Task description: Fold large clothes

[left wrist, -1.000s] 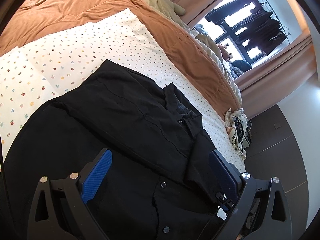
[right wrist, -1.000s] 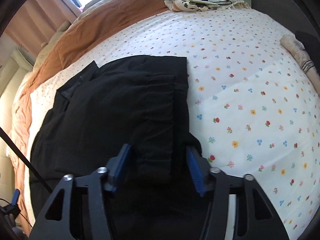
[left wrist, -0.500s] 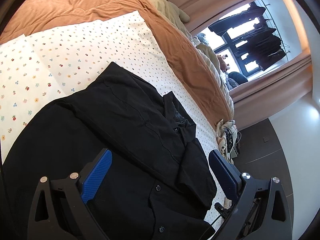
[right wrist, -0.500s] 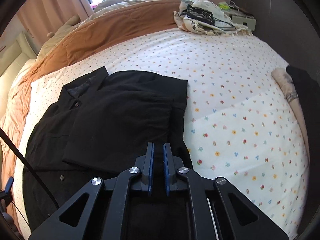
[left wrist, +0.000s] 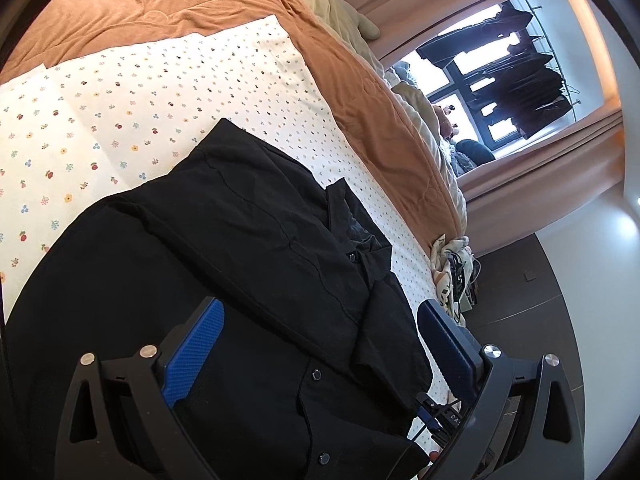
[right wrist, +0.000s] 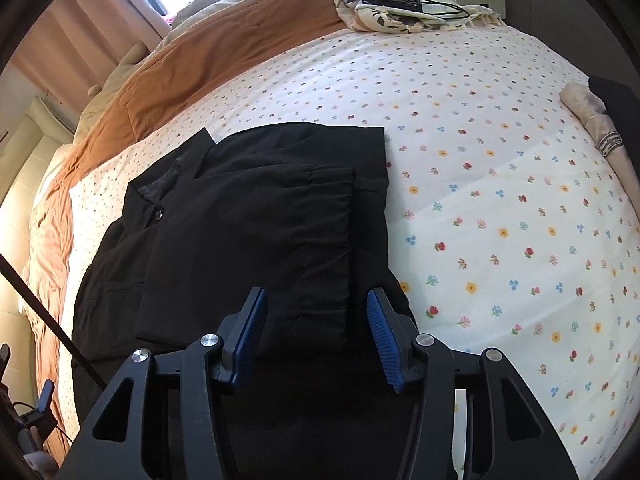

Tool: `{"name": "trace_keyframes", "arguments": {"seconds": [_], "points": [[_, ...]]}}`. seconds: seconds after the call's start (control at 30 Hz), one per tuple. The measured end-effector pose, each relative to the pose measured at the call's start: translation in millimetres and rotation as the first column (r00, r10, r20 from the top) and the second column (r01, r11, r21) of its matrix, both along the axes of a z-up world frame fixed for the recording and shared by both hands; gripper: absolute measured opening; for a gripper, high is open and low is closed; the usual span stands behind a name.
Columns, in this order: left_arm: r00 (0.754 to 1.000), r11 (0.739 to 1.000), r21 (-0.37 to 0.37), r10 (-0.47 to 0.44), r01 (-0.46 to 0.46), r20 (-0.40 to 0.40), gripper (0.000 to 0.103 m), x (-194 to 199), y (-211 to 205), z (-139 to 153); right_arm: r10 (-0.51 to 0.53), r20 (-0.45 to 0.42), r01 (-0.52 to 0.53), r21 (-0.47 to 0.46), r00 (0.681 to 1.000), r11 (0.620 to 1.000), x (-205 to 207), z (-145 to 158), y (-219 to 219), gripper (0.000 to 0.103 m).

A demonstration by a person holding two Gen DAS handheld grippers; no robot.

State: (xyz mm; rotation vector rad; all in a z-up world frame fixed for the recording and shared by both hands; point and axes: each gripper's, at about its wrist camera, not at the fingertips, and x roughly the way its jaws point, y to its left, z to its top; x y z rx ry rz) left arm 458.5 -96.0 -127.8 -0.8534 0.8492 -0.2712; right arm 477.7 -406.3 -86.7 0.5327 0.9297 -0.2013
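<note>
Looking along the left wrist view, we see our left gripper [left wrist: 320, 328] spread wide over the black button-up shirt [left wrist: 224, 264], grasping nothing; the shirt lies part-folded on the floral bedsheet [left wrist: 120, 112], beside an orange blanket [left wrist: 168, 4]. From the right wrist view, our right gripper [right wrist: 316, 320], jaws just reopened, hovers released above the shirt's folded sleeve [right wrist: 264, 248].

Support: we see a bed under a white flower-print sheet [right wrist: 500, 128] | on it: a black button shirt [right wrist: 248, 236], partly folded, lying flat | far side: a rust-brown quilt [left wrist: 168, 4] | far corner: a patterned cloth heap with cables [right wrist: 400, 12] | right edge: a rolled beige cloth [right wrist: 600, 128]
</note>
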Motion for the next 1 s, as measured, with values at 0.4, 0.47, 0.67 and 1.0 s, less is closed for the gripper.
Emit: {"name": "trace_keyframes", "arguments": {"seconds": [0.4, 0.47, 0.67, 1.0], "points": [[1.0, 1.0, 0.015, -0.004, 0.004, 0.0, 0.099, -0.4, -3.1, 0.9, 0.072, -0.119, -0.093, -0.181, 0.99, 0.979, 20.3, -8.1, 35.3, 0.041], [1.0, 1.0, 0.012, -0.007, 0.007, 0.001, 0.099, -0.3, -2.9, 0.9, 0.085, -0.147, -0.115, -0.212, 0.985, 0.971, 23.3, -13.3, 38.5, 0.035], [1.0, 1.0, -0.006, -0.004, 0.004, -0.003, 0.099, -0.4, -0.7, -1.1, 0.108, -0.147, -0.142, -0.248, 0.983, 0.958, 21.7, -4.4, 44.5, 0.024], [1.0, 1.0, -0.022, 0.001, -0.001, 0.006, 0.099, -4.0, 2.0, 1.0, 0.156, 0.052, -0.139, -0.247, 0.986, 0.959, -7.7, 55.2, 65.5, 0.0]]}}
